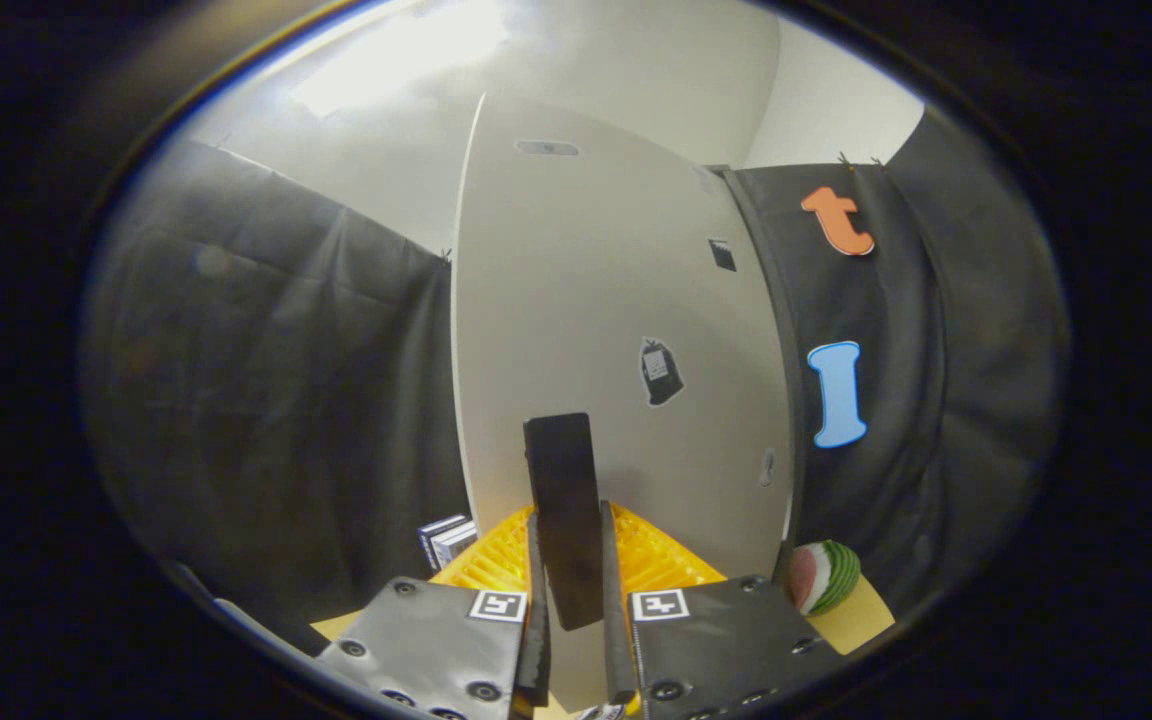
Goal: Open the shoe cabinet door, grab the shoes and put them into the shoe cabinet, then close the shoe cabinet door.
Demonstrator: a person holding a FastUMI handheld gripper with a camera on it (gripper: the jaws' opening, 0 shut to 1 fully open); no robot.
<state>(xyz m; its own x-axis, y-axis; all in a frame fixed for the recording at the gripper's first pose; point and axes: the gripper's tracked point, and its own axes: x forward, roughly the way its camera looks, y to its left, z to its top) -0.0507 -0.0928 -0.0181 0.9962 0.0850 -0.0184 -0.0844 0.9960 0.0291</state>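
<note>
Gripping black handle | tool | white cabinet door, sticker unreadable

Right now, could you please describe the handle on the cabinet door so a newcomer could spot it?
Find the tall pale cabinet door between the black cloth walls. Low on it stands the handle, a dark upright bar between the gripper fingers, which close on it. Unlike the small sticker nearby, it is long and plain.

Handle between gripper fingers; cabinet door beyond.

Tall pale shoe cabinet door, upright, its dark handle between the fingers.
</note>
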